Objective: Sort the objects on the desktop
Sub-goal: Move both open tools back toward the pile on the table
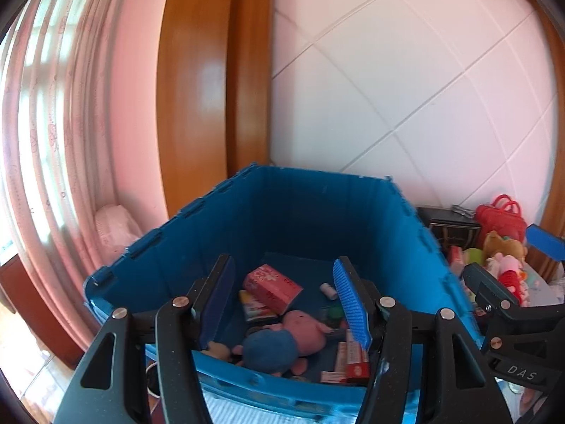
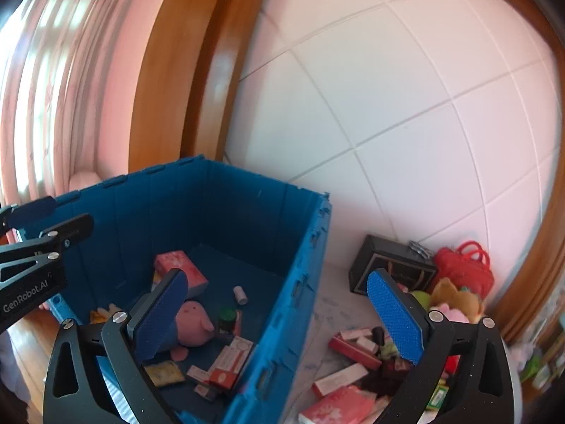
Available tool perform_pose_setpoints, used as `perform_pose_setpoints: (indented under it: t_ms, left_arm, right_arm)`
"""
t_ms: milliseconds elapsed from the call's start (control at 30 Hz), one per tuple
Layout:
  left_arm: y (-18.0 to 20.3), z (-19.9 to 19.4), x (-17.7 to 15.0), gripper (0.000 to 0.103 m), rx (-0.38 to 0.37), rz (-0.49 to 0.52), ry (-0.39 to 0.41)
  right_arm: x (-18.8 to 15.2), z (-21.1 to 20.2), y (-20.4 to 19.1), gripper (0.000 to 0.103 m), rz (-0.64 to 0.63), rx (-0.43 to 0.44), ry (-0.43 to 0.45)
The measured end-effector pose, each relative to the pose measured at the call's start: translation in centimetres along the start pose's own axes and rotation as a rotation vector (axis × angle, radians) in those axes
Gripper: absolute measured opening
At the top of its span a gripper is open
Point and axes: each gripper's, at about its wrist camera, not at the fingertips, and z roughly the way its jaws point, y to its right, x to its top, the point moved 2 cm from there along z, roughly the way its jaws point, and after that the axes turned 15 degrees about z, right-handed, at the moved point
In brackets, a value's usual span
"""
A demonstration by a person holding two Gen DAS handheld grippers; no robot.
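A blue plastic crate (image 1: 300, 205) (image 2: 310, 247) stands on the desk by the tiled wall. Inside lie a pink pig plush in blue (image 1: 282, 339) (image 2: 192, 323), a red tissue pack (image 1: 272, 286) (image 2: 180, 268), red-and-white boxes (image 1: 353, 357) (image 2: 229, 360), a small white tube (image 1: 328, 290) (image 2: 240, 295) and a dark jar (image 2: 226, 319). My left gripper (image 1: 287, 304) is open and empty above the crate's near side. My right gripper (image 2: 279, 318) is open and empty over the crate's right wall; it also shows in the left wrist view (image 1: 512, 265).
Right of the crate on the marble desk (image 2: 335, 304) lies a pile: a black box (image 2: 388, 268) (image 1: 452, 226), a red bag (image 2: 466, 265) (image 1: 501, 215), plush toys (image 2: 455, 304) (image 1: 505, 254), and several red and white packs (image 2: 346, 374). Pink curtain and wooden frame stand behind.
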Motion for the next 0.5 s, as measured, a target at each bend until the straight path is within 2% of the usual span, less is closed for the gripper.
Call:
perform_pose_setpoints:
  t_ms: [167, 500]
  left_arm:
    - [4.3, -1.4, -0.1, 0.058, -0.091, 0.053, 0.051]
    - [16.3, -3.0, 1.1, 0.058, -0.336, 0.160, 0.083]
  right_arm:
    - [-1.8, -2.5, 4.6, 0.103, 0.076, -0.052, 0.041]
    - [-6.2, -4.7, 17.1, 0.103, 0.199, -0.233, -0.033]
